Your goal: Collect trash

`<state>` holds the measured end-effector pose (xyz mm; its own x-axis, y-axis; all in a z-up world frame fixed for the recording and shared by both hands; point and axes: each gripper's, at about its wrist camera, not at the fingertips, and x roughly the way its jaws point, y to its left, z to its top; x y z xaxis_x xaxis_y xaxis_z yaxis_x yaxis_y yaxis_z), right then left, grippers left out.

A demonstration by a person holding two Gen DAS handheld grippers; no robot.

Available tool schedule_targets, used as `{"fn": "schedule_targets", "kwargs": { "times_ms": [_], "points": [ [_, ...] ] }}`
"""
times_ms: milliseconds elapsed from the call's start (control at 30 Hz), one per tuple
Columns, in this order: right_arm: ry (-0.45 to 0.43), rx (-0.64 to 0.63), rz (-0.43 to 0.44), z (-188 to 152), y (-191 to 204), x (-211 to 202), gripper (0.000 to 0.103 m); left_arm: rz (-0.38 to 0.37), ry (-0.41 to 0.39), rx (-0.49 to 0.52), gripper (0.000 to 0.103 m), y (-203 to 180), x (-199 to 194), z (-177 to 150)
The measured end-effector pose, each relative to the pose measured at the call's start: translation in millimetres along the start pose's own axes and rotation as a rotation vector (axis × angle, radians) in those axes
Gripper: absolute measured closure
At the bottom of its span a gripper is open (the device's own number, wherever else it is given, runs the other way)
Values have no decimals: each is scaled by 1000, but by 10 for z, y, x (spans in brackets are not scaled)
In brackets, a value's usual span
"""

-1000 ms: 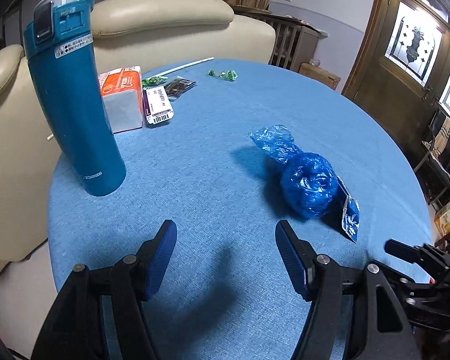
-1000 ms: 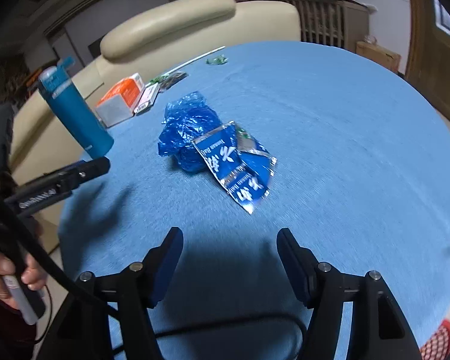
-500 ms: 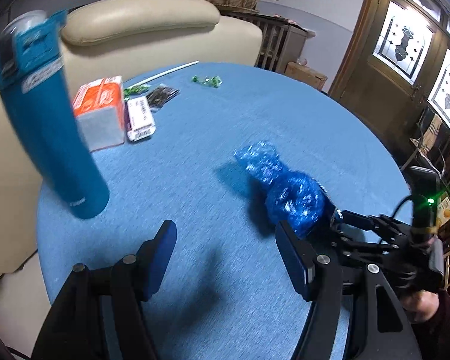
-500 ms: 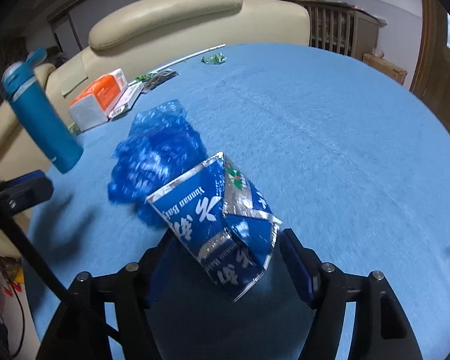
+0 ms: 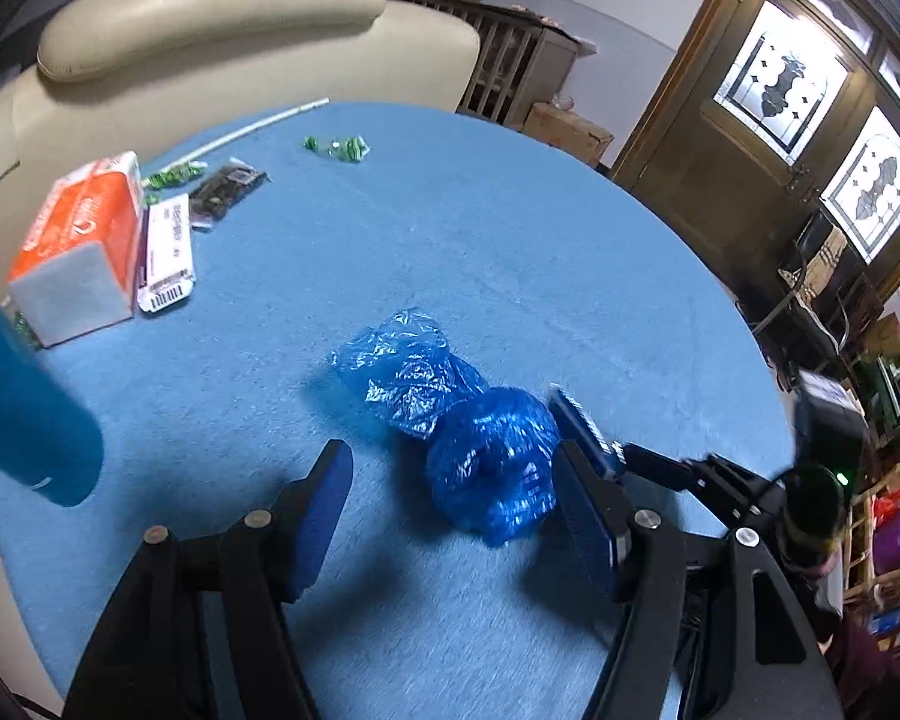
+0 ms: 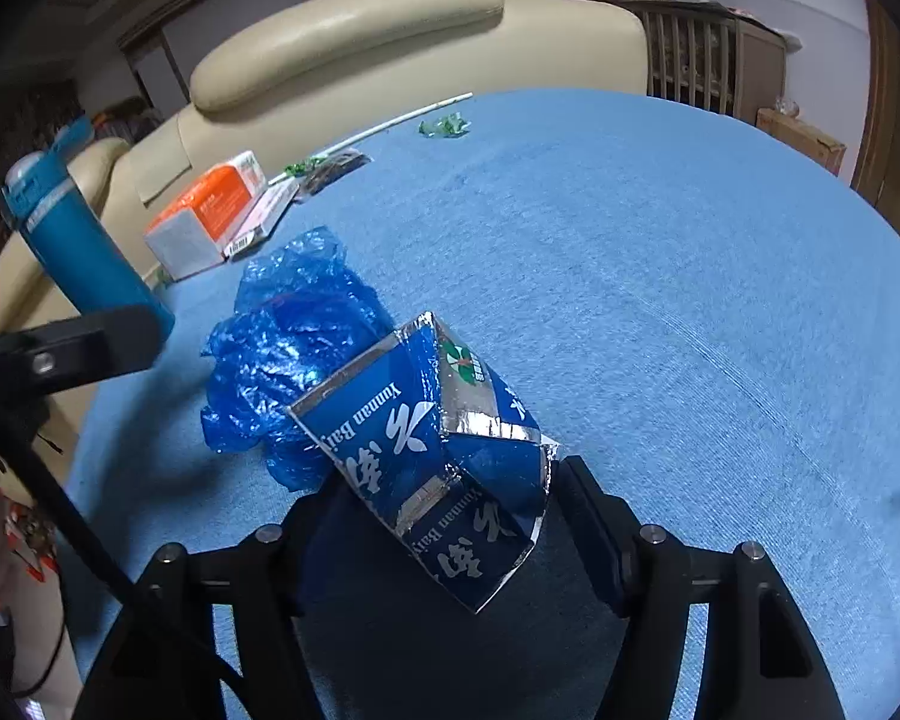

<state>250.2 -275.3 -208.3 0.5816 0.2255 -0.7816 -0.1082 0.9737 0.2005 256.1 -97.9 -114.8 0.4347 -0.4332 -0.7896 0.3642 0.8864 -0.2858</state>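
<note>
A crumpled blue plastic bag [image 5: 492, 474] lies on the round blue table [image 5: 510, 252]. My left gripper [image 5: 450, 462] is open around it, and the bag sits close to the right finger. A blue and silver foil pouch [image 6: 426, 456] leans against the bag [image 6: 294, 348]. My right gripper [image 6: 450, 480] has the pouch between its jaws, which are closing; the pouch hides the left pad. In the left wrist view the right gripper's fingers [image 5: 579, 420] reach in just right of the bag.
A teal bottle [image 5: 24, 420] stands at the left edge. Behind it lie an orange tissue pack [image 5: 78, 240], a white barcoded box [image 5: 168, 252], a dark wrapper [image 5: 228, 192], green candy wrappers [image 5: 336, 147] and a white stick [image 5: 252, 129]. A cream sofa [image 5: 210, 18] backs the table.
My left gripper has slid right until the blue bag lies between its fingers. My right gripper has come forward, so the foil pouch now sits between its jaws.
</note>
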Motion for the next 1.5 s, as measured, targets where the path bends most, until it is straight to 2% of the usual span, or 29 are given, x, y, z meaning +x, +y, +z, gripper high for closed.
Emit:
{"fn": "schedule_targets", "kwargs": {
  "times_ms": [233, 433, 500, 567, 700, 1067, 1133, 1267, 1367, 1500],
  "points": [
    [-12, 89, -35, -168, -319, -240, 34, -23, 61, 3, 33, -136, 268, 36],
    [-59, 151, -50, -359, -434, -585, 34, 19, 81, 19, 34, -234, 442, -12],
    [-71, 162, -51, -423, -436, -690, 34, 25, 75, 20, 41, -231, 452, -47],
    [-76, 176, -50, -487, -437, -765, 34, 33, 63, 23, 45, -241, 417, -88],
    [-73, 201, -44, -654, -424, -863, 34, 58, 41, 51, 50, -262, 279, -208],
    [-122, 245, -40, -1106, -312, -1372, 35, 115, -4, 166, 50, -595, -233, -712],
    [-117, 247, -60, -1200, -296, -1436, 35, 126, -21, 195, 50, -701, -347, -809],
    [-122, 296, -46, -1422, -346, -1600, 37, 146, -61, 255, 50, -911, -561, -948],
    [-125, 319, -49, -1547, -383, -1707, 45, 159, -112, 312, 50, -1084, -742, -1037],
    [-106, 344, -86, -1647, -455, -1755, 46, 163, -154, 364, 49, -1259, -871, -1111]
  ]
}}
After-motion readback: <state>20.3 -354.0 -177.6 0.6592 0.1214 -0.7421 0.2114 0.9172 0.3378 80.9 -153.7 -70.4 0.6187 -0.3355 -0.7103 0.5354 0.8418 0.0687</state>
